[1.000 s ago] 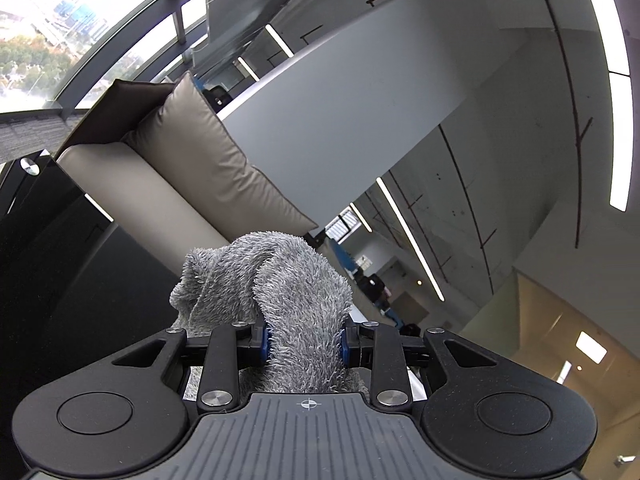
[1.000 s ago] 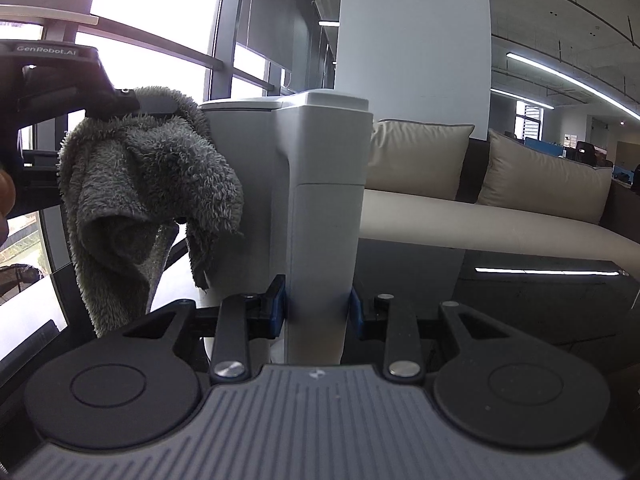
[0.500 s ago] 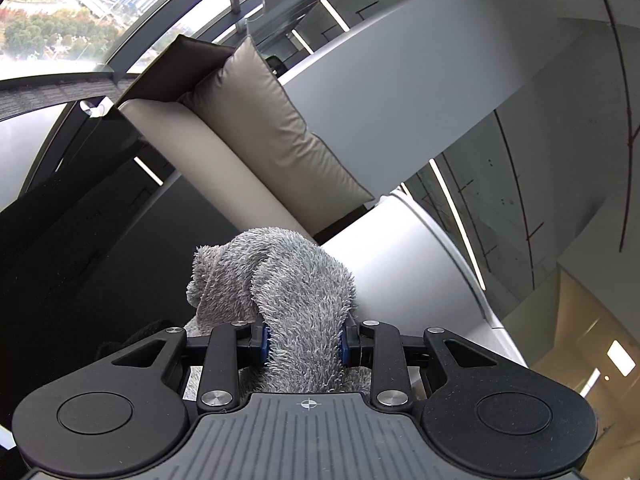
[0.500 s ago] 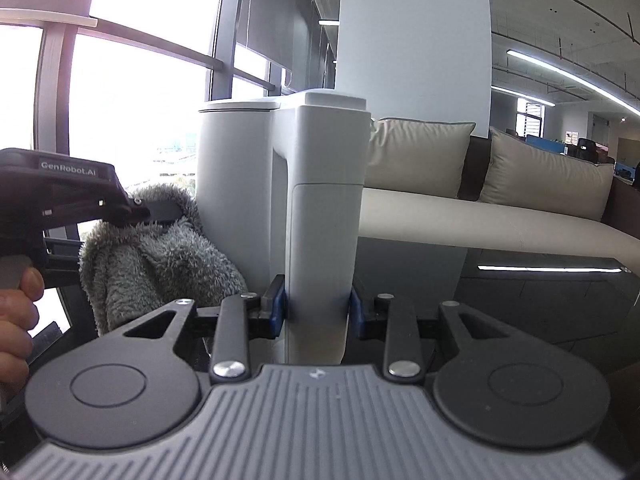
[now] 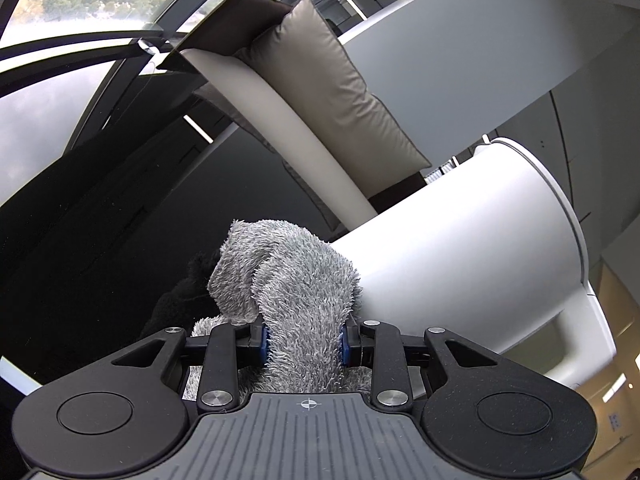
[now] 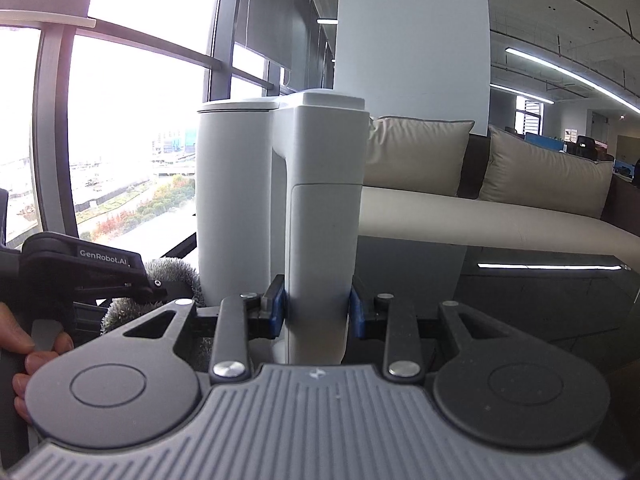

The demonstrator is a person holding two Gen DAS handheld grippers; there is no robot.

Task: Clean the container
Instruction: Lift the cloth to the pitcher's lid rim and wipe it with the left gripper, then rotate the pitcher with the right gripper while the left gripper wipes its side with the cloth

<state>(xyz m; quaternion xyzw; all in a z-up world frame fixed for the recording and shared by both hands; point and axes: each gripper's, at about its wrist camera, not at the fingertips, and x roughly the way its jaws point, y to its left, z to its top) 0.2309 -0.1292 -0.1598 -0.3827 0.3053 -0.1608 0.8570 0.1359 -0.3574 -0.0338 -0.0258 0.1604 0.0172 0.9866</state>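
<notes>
The container [image 6: 240,200], a tall white lidded jug of hard plastic, stands upright in the middle of the right wrist view, on a dark glossy table [image 6: 520,292]. In the left wrist view it fills the right half of the frame, tilted by the camera's angle. Its broad handle [image 6: 324,216] is clamped between the jaws of the right gripper [image 6: 318,308], low on the handle's upright part. The shell is judged stiff and smooth, so it should not yield under the pads but could slip or twist if gripped loosely; the handle, flat-sided and thick, is the natural place to hold it. Whether it is full or empty cannot be told, so its weight is unknown.

A grey shaggy cloth [image 5: 296,288] is pinched between the jaws of the left gripper [image 5: 305,342], bunched and folded over above them. It is soft and limp and will shape itself to the round wall. It lies against the lower part of the container's body, seemingly touching it, at the lower left of the right wrist view, where a hand [image 6: 28,352] is seen on the left gripper's trigger.

Behind the table, a beige sofa [image 6: 500,220] with cushions is seen at the right, and large windows at the left.
</notes>
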